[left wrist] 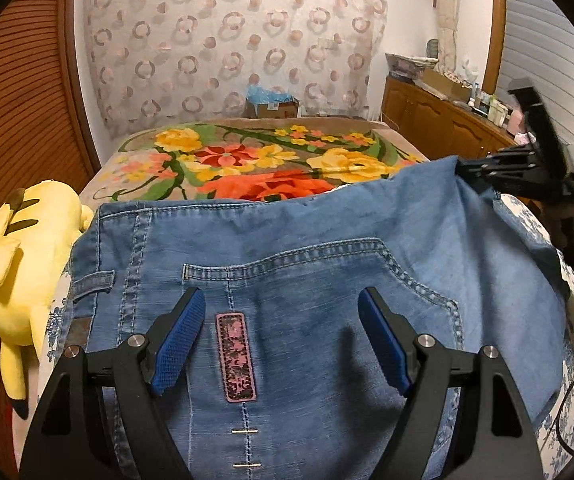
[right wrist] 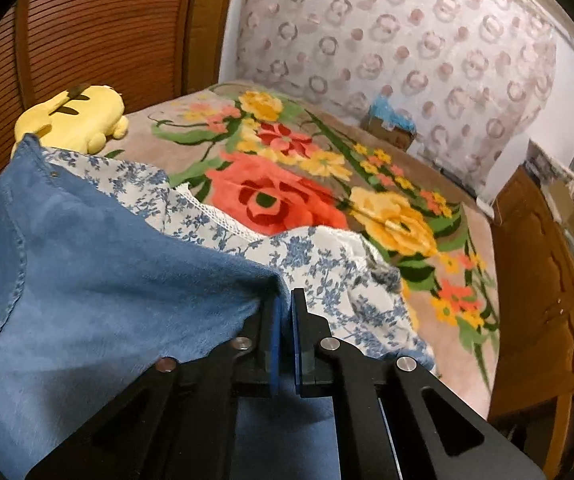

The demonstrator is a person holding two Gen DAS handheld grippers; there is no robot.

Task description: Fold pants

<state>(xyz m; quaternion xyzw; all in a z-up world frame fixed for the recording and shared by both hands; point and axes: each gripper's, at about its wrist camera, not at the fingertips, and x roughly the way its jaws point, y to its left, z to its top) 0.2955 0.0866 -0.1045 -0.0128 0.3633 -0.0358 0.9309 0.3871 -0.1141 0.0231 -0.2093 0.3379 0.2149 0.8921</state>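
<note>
Blue denim pants (left wrist: 307,280) lie on the bed, back pocket and a pink label facing up. My left gripper (left wrist: 283,340) is open just above the pocket area, its blue pads spread wide and holding nothing. My right gripper (right wrist: 285,308) is shut on a corner of the pants (right wrist: 107,280) and holds it lifted off the bed. It also shows in the left wrist view (left wrist: 467,170) at the right, pinching the raised far edge of the denim.
A yellow plush toy (left wrist: 19,264) lies at the bed's left edge. A floral blanket (left wrist: 271,160) covers the far half of the bed, over a blue-flowered white sheet (right wrist: 327,272). A wooden cabinet (right wrist: 543,300) stands at the right. A cardboard box (left wrist: 273,106) sits by the curtain.
</note>
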